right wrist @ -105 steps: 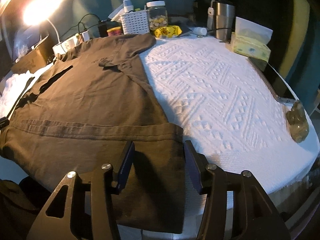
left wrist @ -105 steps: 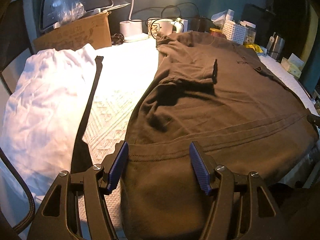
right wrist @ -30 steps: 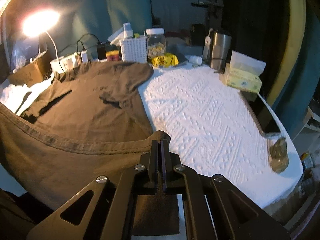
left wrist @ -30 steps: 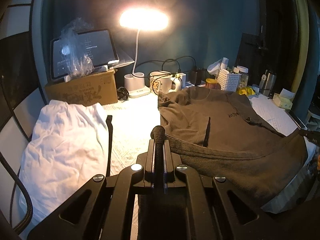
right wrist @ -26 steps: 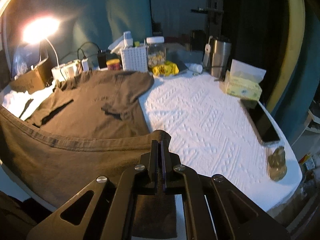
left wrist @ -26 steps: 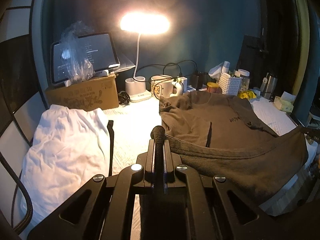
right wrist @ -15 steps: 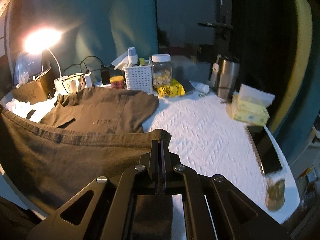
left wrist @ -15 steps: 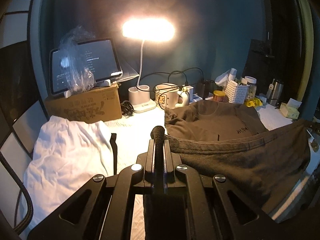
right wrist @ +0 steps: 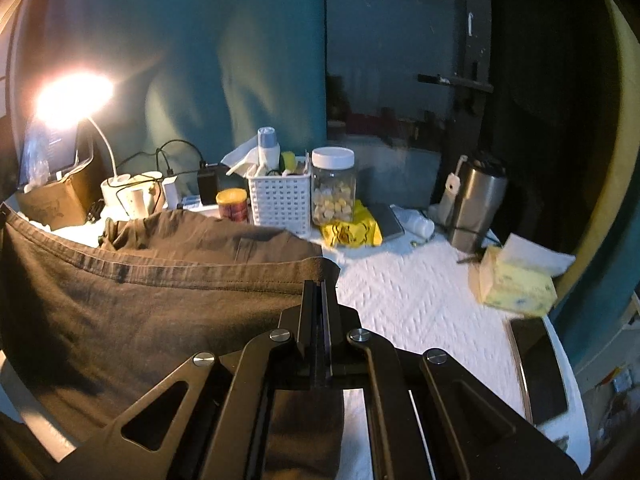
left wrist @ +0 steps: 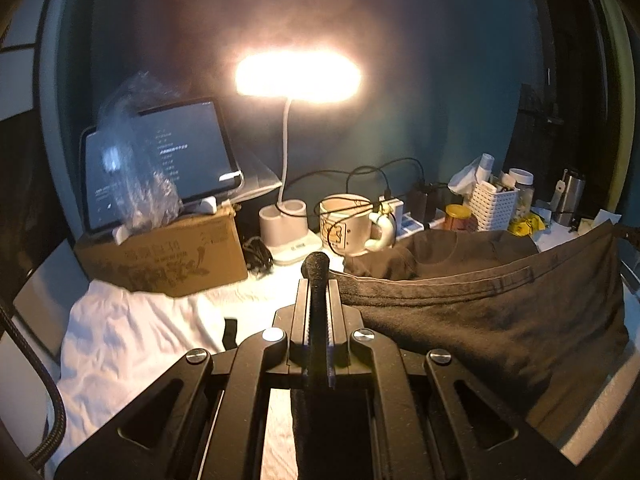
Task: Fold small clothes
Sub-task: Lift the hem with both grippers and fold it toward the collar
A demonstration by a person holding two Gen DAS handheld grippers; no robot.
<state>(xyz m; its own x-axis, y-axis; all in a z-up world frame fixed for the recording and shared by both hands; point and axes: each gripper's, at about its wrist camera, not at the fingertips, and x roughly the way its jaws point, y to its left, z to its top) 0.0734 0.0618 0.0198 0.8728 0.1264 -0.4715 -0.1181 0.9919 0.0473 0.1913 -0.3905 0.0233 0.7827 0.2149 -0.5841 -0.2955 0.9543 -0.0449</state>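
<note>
Left wrist view shows the left hand-held gripper (left wrist: 316, 280) clenched on one corner of the hem of a brown T-shirt (left wrist: 500, 312); a small bunch of the cloth sticks out above the closed jaws. From there the hem runs to the right as a raised, slightly sagging edge, and the lower part of the shirt hangs under it like a curtain. Behind this edge the upper part of the shirt lies flat on the counter (left wrist: 248, 300), which has a white textured cover. To the left of the gripper a white garment (left wrist: 132, 340) lies crumpled on the counter, in front of a cardboard box (left wrist: 168, 260) that carries a tablet (left wrist: 160, 160). A lit desk lamp (left wrist: 298, 78) and a mug (left wrist: 346, 220) stand at the back.

In the right wrist view the right hand-held gripper (right wrist: 322, 284) is clenched on the other hem corner of the T-shirt (right wrist: 140, 312), and the hem stretches away to the left. Behind the shirt stand a white basket (right wrist: 280, 200), a jar (right wrist: 333, 186) and a steel tumbler (right wrist: 474, 208). A tissue box (right wrist: 516, 284) and a phone (right wrist: 540, 364) lie on the right.
</note>
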